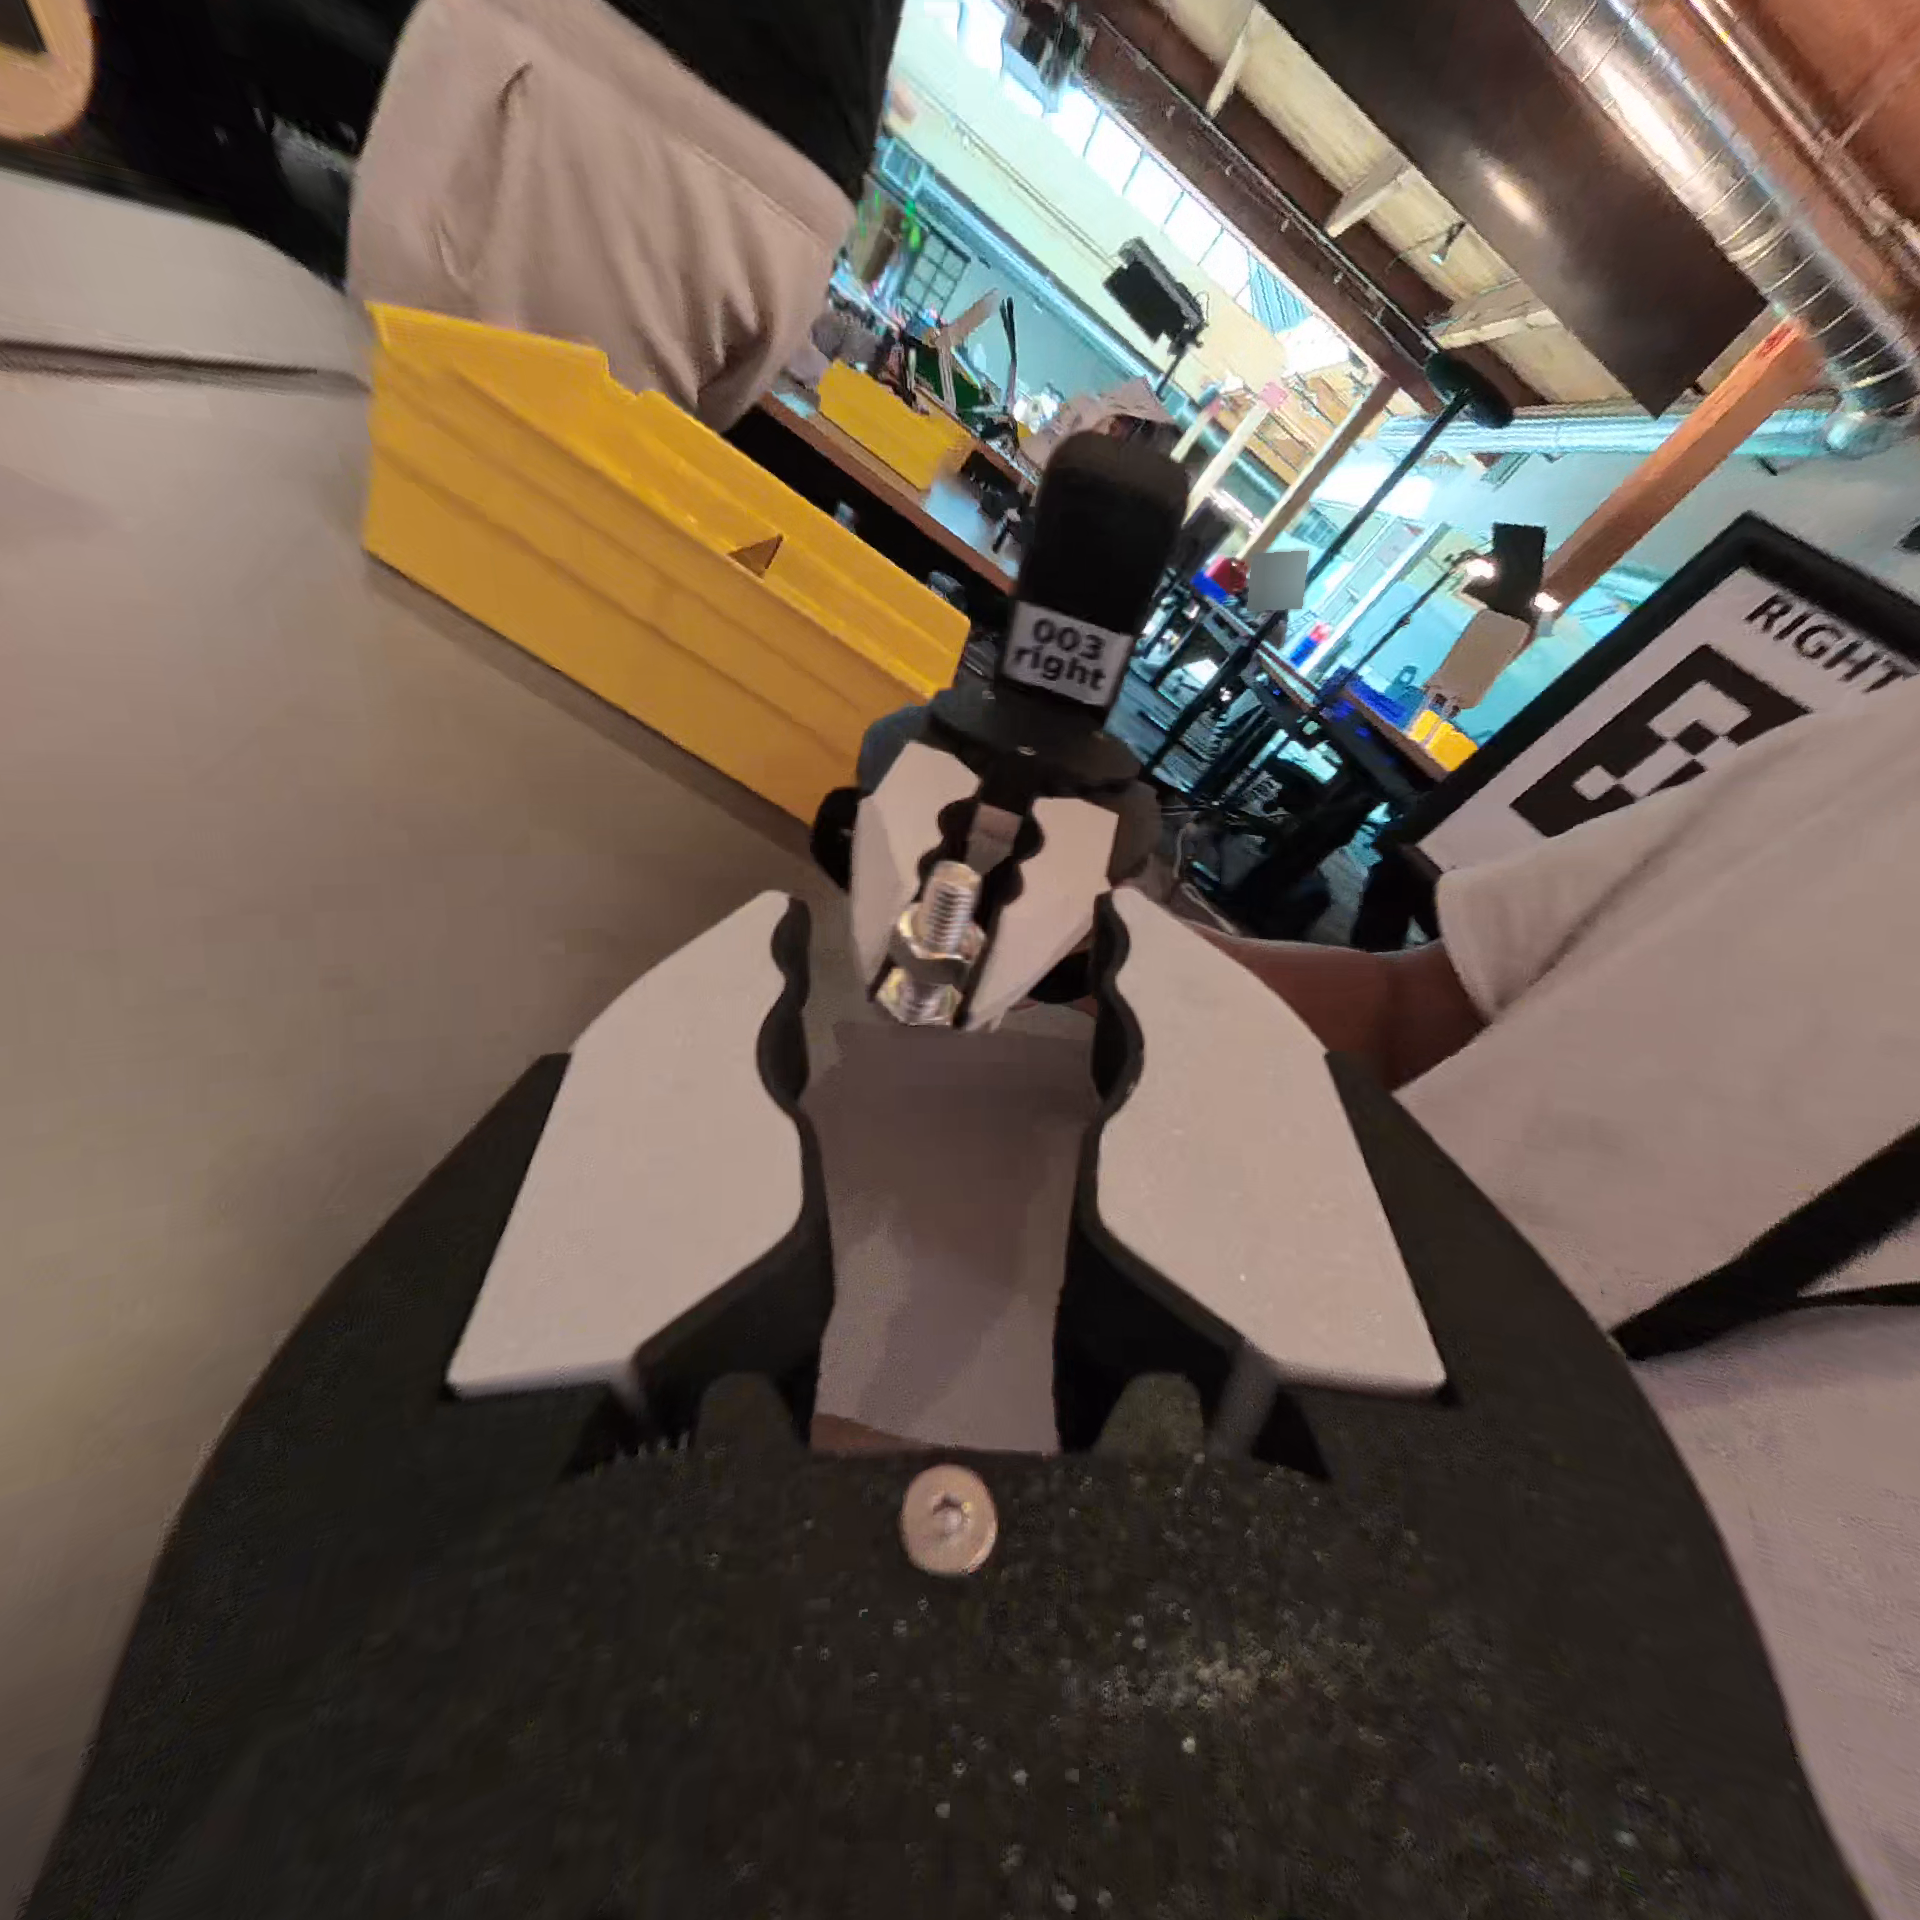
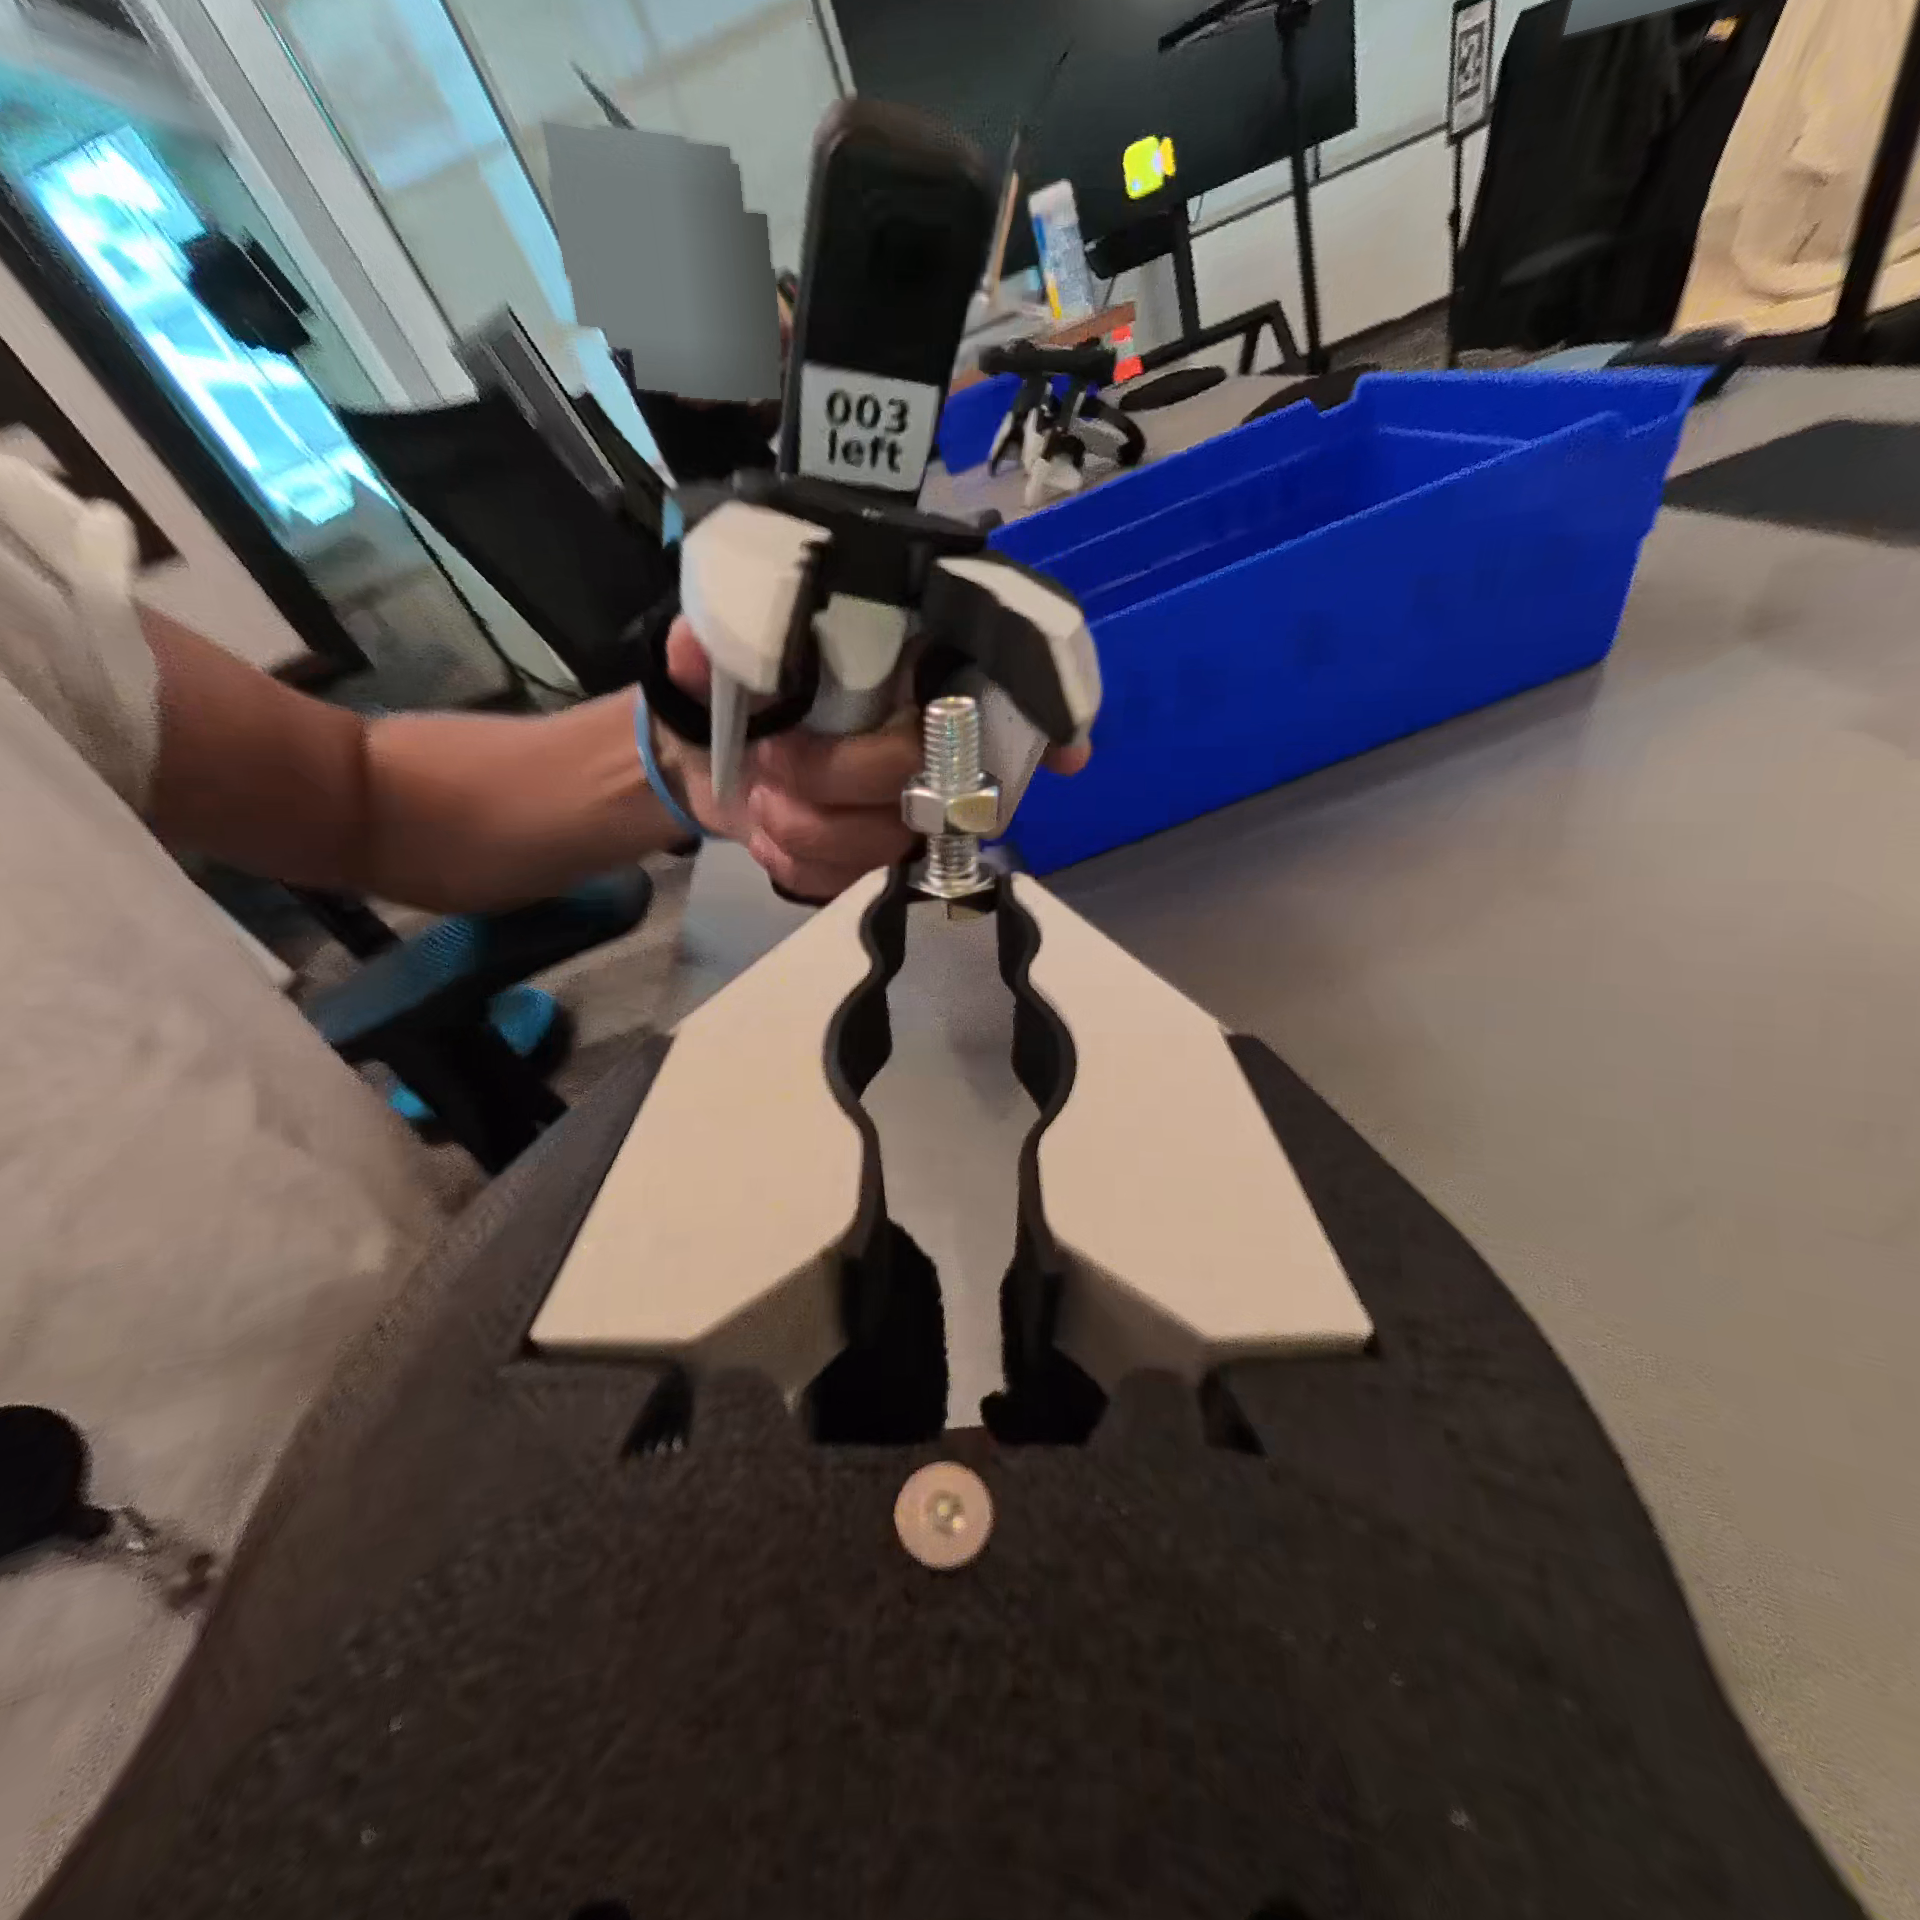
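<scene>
We see the left claw (image 1: 948,925) nearest its own camera: its two grey fingers (image 1: 665,1143) are spread wide with nothing between them, and they frame the tips of the right claw (image 1: 935,987) just ahead. To the left, a yellow bin (image 1: 623,561) rests on the grey bench (image 1: 208,831). At centre, the bolt (image 1: 930,951) is pinched at its head end between the right claw's tips, with the threaded end pointing up and away; a nut (image 1: 940,940) sits partway along the thread. To the right, a white sleeve (image 1: 1662,935) shows in front of a black-and-white marker board (image 1: 1662,748).

In the right wrist view, the right claw (image 2: 951,904) is nearly pressed together, gripping the bolt (image 2: 951,800) upright at its tips. A hand (image 2: 821,800) holds the left claw (image 2: 883,665) just behind the bolt, spread apart. At right, a blue bin (image 2: 1351,582) sits on the bench (image 2: 1558,987).
</scene>
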The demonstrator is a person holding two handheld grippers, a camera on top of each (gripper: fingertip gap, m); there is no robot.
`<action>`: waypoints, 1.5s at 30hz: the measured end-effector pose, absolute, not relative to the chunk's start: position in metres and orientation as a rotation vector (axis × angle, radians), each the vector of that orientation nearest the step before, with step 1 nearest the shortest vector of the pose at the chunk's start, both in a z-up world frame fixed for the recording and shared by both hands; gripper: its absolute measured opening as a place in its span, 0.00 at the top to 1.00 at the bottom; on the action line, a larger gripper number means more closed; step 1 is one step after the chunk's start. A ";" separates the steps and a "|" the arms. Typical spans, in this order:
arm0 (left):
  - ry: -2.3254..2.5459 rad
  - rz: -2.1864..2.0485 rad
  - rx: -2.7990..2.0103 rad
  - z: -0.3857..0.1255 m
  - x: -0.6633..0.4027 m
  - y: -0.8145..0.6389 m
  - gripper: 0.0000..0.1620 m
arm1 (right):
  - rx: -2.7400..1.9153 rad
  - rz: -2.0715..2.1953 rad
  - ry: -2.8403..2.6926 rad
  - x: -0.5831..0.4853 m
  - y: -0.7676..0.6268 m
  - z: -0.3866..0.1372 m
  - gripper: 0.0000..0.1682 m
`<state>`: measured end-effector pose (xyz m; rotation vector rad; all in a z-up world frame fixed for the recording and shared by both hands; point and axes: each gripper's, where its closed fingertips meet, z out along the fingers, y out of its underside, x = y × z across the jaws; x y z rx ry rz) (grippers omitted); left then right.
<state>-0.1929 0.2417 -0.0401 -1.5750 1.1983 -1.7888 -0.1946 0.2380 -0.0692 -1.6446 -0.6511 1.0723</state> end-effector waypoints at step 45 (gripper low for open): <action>1.039 -1.530 -1.515 -0.048 -0.175 0.196 0.57 | -1.625 1.111 -0.615 -0.201 0.218 -0.069 0.90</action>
